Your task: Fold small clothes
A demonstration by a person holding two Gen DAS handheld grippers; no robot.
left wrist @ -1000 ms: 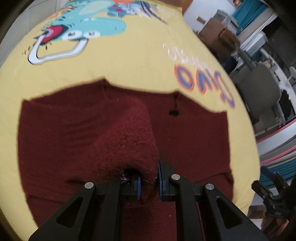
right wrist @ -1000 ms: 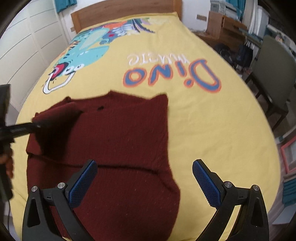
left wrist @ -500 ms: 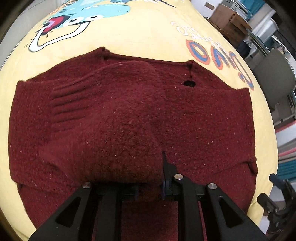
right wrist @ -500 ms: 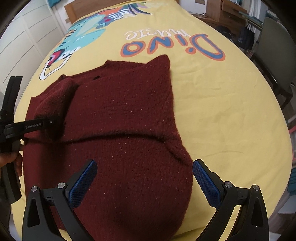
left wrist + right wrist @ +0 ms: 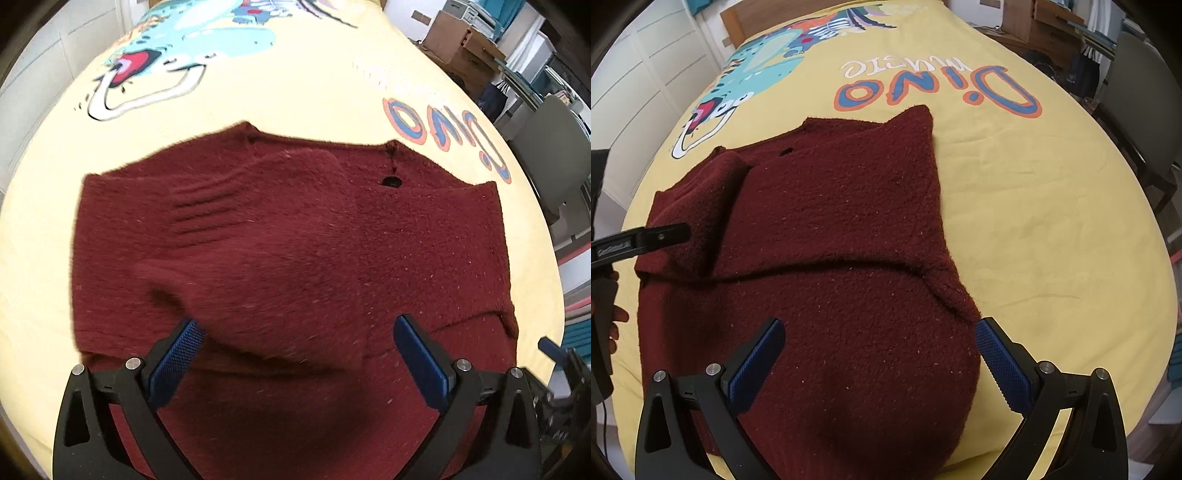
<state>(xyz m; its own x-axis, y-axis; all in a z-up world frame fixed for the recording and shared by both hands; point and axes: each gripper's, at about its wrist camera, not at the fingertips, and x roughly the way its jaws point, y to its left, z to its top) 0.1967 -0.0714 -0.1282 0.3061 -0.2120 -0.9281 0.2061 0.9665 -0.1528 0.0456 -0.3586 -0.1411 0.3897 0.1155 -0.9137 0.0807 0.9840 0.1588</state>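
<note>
A dark red knit sweater (image 5: pixel 332 240) lies on the yellow bed cover, with its left sleeve (image 5: pixel 229 229) folded across the body. It also shows in the right wrist view (image 5: pixel 834 229), the right sleeve folded in too. My left gripper (image 5: pixel 295 350) is open and empty, just above the folded sleeve. It shows from the side in the right wrist view (image 5: pixel 646 240) at the sweater's left edge. My right gripper (image 5: pixel 879 350) is open and empty above the sweater's near hem.
The yellow cover (image 5: pixel 1052 206) carries a dinosaur print (image 5: pixel 757 74) and "Dino" lettering (image 5: pixel 942 88). A grey chair (image 5: pixel 1137 99) and wooden furniture (image 5: pixel 1045 22) stand to the right of the bed. White cabinets (image 5: pixel 646 74) stand on the left.
My left gripper carried the sleeve across the sweater's body, then opened and let it go. The sleeve now lies flat. My right gripper stayed open and came lower over the hem.
</note>
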